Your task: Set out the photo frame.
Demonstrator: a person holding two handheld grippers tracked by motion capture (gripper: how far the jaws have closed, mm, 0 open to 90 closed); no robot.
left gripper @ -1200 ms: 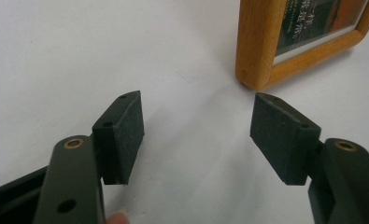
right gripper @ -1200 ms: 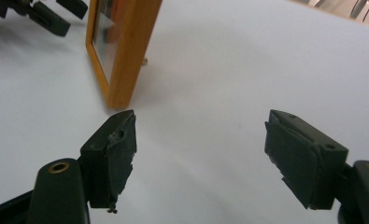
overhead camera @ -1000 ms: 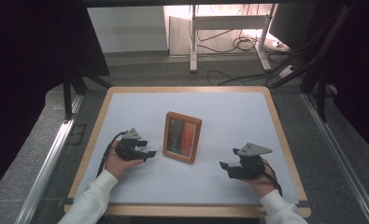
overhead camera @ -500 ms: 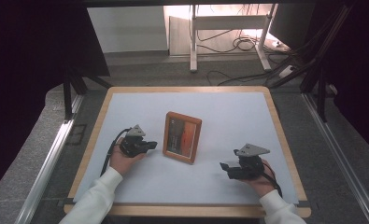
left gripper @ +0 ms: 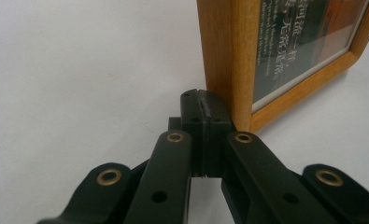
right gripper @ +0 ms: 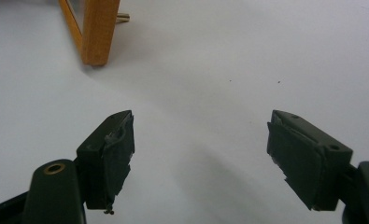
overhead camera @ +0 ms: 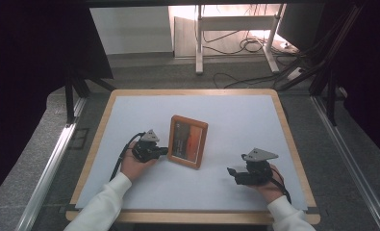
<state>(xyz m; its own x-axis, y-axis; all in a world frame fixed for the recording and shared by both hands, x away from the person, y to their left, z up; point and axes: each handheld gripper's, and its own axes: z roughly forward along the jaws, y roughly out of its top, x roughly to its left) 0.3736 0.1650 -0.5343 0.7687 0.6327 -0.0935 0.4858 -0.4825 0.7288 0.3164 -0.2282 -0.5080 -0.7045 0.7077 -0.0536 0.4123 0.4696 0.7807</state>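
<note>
White worktop (overhead camera: 226, 110) carries a wooden picture frame (overhead camera: 188, 141), left gripper (overhead camera: 164, 151) clenched touching its edge, right gripper (overhead camera: 231, 173) released nearby.

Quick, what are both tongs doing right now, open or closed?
Left tongs: closed, empty, tips against the wooden picture frame.
Right tongs: open, empty, apart from the frame.

Print inside a wooden frame

The frame (left gripper: 285, 56) near the tabletop's middle holds a dark picture with lines of small white characters down its left side (they look like Chinese script, cut off at the edge and too slanted to read for sure). From the high view the same print (overhead camera: 187, 141) is only a pale smear, and nothing else carries lettering.
</note>
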